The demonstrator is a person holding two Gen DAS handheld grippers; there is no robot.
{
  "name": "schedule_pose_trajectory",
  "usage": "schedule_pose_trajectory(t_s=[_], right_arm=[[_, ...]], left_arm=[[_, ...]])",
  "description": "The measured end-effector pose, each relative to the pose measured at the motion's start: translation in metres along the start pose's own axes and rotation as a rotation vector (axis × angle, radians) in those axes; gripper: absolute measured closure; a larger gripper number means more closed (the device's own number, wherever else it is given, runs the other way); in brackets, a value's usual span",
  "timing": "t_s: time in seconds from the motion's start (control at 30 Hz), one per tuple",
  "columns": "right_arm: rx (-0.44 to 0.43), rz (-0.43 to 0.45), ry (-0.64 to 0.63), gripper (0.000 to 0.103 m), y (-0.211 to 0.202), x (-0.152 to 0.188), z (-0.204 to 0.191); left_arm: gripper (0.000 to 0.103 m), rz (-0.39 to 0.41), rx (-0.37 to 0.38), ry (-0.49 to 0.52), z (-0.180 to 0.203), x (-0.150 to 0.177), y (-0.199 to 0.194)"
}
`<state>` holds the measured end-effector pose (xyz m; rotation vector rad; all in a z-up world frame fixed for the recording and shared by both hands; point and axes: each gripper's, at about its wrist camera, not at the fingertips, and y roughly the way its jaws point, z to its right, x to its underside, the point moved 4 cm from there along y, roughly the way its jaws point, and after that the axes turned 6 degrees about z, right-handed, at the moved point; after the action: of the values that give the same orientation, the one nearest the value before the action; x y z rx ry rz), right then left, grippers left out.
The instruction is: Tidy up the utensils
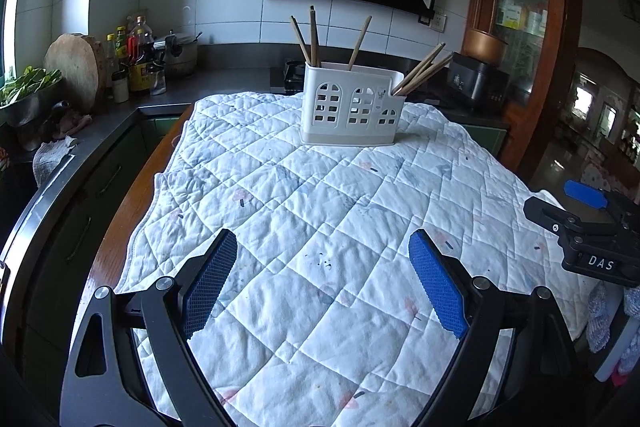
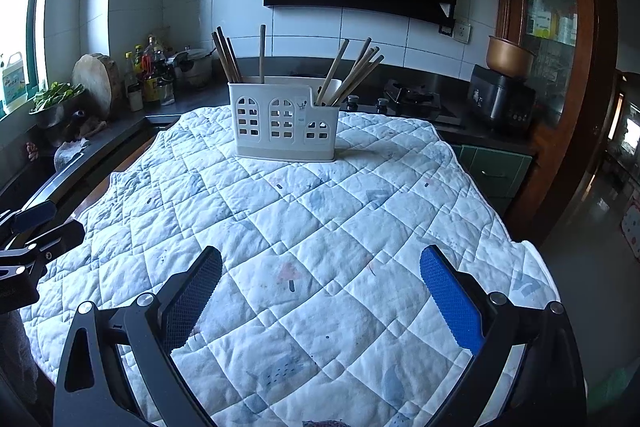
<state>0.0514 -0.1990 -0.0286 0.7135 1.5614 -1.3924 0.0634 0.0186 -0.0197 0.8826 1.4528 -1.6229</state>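
Surface: we saw a white quilted cloth [image 1: 320, 195] on the table, kitchen counter [image 1: 224, 79] behind | Holder: white utensil holder [image 1: 350, 109] stood at the cloth's far edge, chopsticks [image 1: 316, 35] inside | Writing: "DAS" on right gripper [image 2: 320, 291] | Claws: left gripper [image 1: 322, 267] and right both spread, empty.

One white utensil holder [image 2: 285, 121] is standing on one quilted cloth [image 2: 304, 235], holding about nine wooden chopsticks [image 2: 352, 77], with two grippers hovering near.
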Motion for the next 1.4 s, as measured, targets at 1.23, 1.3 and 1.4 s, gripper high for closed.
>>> schedule_pose_trajectory(t_s=[1.23,1.3,1.4], right_arm=[[-0.019,-0.02,-0.014,0.007,0.01,0.006,-0.008],[-0.018,-0.02,-0.015,0.007,0.01,0.006,-0.008],[-0.019,-0.023,-0.014,0.007,0.011,0.006,-0.008]], left_arm=[[0.016,-0.009,0.012,-0.023,-0.001,0.007,0.007],[0.016,-0.007,0.005,-0.032,-0.002,0.007,0.007],[0.016,-0.013,0.013,-0.036,-0.004,0.008,0.008]])
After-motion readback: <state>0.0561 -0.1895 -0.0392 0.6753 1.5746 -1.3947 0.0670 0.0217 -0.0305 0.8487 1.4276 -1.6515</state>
